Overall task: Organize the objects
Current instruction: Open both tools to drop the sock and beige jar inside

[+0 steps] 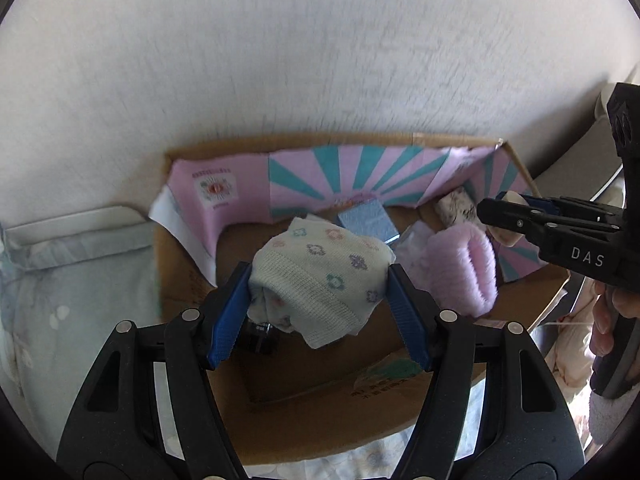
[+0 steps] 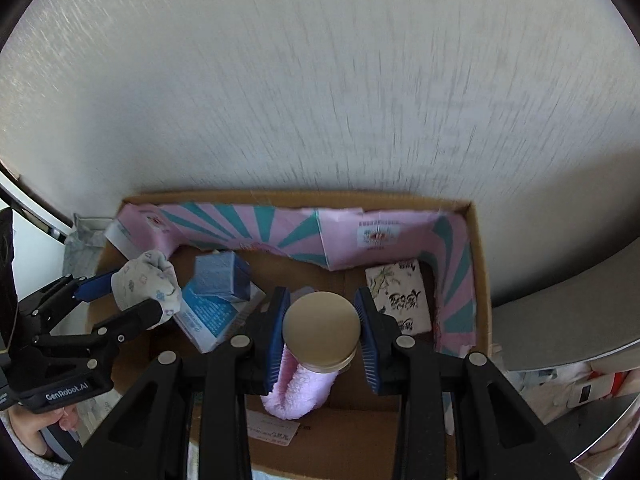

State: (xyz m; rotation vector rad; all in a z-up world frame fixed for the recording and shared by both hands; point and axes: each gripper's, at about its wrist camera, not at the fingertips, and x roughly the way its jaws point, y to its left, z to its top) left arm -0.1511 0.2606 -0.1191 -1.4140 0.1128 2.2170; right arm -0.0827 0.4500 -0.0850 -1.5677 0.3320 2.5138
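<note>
Left gripper point(image 1: 320, 280) clamped on soft, light floral sock point(image 1: 320, 272); right gripper point(image 2: 322, 320) clamped on rigid, slippery-looking gold-lidded jar point(image 2: 322, 320), jaws squeezing both above cardboard box point(image 2: 480, 280).

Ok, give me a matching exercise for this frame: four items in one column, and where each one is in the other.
Items:
1. sock
2. jar
3. pink slipper
4. blue box

Places:
A. lying on the carton floor
B. in the left claw
C. resting on a blue packet
D. in the right claw

Pairs: 1-B, 2-D, 3-A, 4-C
</note>
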